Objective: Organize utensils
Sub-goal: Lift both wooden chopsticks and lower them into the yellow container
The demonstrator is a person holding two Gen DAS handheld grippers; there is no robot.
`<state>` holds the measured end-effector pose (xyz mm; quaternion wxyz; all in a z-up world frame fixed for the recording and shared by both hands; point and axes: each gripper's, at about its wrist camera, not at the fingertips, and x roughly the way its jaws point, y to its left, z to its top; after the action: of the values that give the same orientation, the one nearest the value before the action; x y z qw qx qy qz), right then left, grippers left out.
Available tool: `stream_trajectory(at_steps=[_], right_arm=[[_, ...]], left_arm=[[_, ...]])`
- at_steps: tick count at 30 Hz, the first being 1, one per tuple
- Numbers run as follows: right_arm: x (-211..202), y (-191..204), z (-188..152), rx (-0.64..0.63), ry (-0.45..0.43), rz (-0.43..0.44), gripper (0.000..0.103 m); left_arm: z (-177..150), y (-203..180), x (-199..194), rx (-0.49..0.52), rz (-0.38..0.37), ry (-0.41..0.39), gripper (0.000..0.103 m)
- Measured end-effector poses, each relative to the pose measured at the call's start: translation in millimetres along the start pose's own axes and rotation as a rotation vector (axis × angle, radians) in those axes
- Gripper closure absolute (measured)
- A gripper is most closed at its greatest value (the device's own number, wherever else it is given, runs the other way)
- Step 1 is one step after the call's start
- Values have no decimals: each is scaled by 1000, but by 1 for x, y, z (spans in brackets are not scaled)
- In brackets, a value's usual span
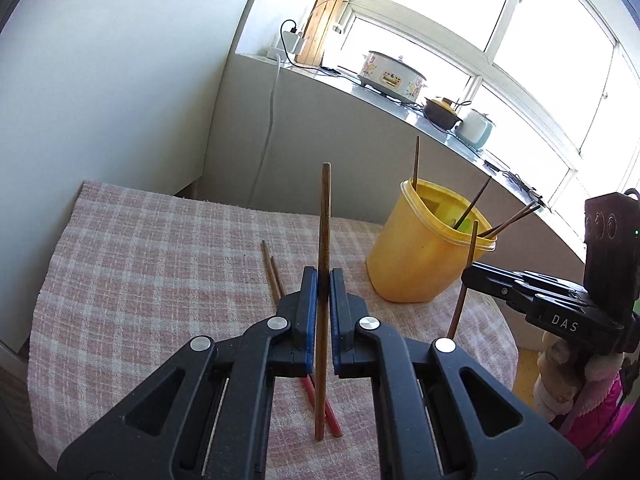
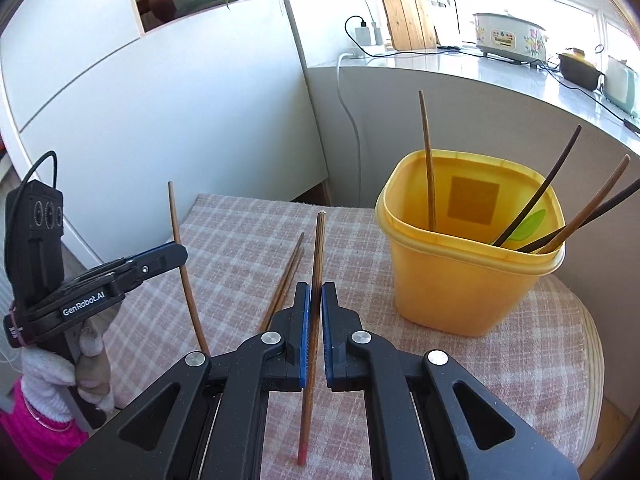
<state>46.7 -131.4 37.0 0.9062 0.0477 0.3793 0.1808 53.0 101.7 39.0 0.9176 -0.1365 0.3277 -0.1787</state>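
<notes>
Wooden chopsticks (image 1: 322, 216); seemingly plastic tub (image 2: 460, 280).

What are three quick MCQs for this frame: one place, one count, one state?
1. Where does the tub stand?
A. on the windowsill
B. on the cloth
C. on the floor

2. How many chopsticks stand in the tub?
A. two
B. four
C. six

3. The right gripper is:
A. open and empty
B. shut on the tub's rim
C. shut on a chopstick

Key:
1 B: the tub's base sits on the plaid cloth.
2 B: four sticks rise past its rim.
3 C: the jaws pinch one stick upright between them.
</notes>
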Motion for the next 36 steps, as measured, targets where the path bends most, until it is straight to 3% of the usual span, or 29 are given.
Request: stream_trajectory(at_steps=[14,36], right_arm=[[-29,-1,1,-2,-118,-25,99],[-81,-23,33,17,-298,-55,99]], left_arm=[[17,-38,-8,46,-65,-47,99],[71,-92,2,118,-157,-147,99]])
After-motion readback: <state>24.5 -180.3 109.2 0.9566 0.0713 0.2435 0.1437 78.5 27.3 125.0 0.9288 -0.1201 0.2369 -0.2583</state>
